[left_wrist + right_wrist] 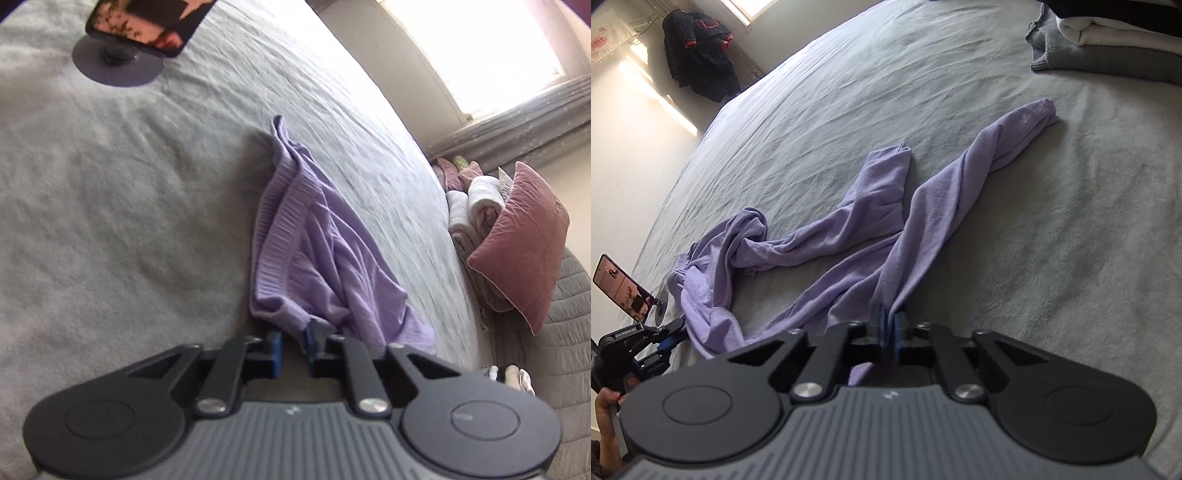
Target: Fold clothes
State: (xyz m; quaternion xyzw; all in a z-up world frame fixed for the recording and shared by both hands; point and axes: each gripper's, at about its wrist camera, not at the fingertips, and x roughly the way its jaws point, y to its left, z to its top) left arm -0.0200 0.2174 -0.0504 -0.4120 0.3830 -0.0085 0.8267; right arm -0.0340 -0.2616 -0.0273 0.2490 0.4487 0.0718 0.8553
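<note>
Both grippers, left (293, 341) and right (888, 325), clamp the crumpled lilac knit trousers (849, 229) (waistband end) lying ahead on the grey bedsheet (1034, 221).

Lilac trousers (849, 229), grey bedsheet (1034, 240)

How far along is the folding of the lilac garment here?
Done: folded clothes are stacked at the bed's far corner. In hand: the left gripper and right gripper each pinch an edge of the lilac garment. Left: all of it; it lies crumpled, limbs splayed, with no fold made.
</note>
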